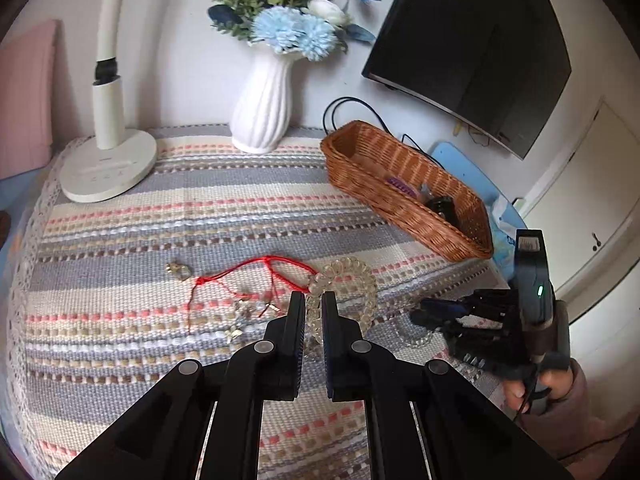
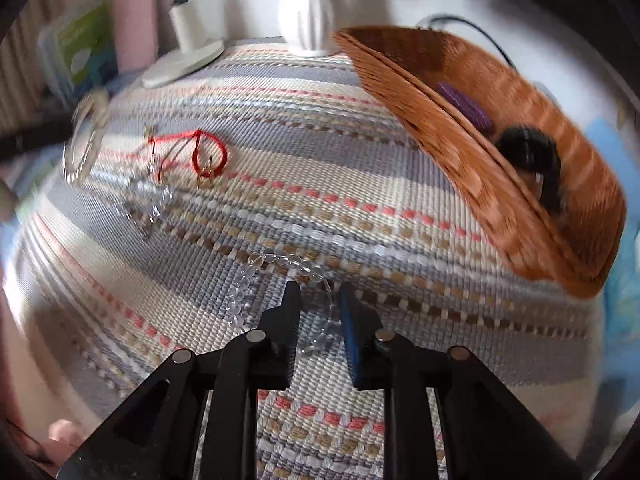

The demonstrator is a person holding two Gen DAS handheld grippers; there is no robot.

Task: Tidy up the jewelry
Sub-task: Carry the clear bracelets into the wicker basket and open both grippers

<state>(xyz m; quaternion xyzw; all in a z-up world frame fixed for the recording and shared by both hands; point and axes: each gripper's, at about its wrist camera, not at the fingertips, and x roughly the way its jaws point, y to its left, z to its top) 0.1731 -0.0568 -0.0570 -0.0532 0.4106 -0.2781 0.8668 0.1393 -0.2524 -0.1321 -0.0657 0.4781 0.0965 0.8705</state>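
My left gripper [image 1: 313, 308] is shut on a chunky clear bead bracelet [image 1: 356, 276], pinching its near side. To its left, a red cord bracelet [image 1: 256, 270] with small charms and a gold charm [image 1: 178, 271] lie on the striped cloth [image 1: 160, 216]. My right gripper [image 2: 320, 296] stands slightly open, low over a bracelet of small clear beads [image 2: 244, 284]. Part of that strand lies between its fingers, and the pads are not pressing it. The blurred right wrist view shows the red cord [image 2: 200, 152] and the chunky bracelet [image 2: 86, 136] at far left. The right gripper [image 1: 420, 311] also shows at right in the left wrist view.
A wicker basket [image 1: 400, 216] [image 2: 440, 120] at the right holds a purple item [image 2: 464, 104] and a black one [image 2: 528, 152]. At the back stand a white lamp base [image 1: 108, 168] and a white vase [image 1: 262, 108] of blue flowers. A dark screen [image 1: 472, 48] hangs at back right.
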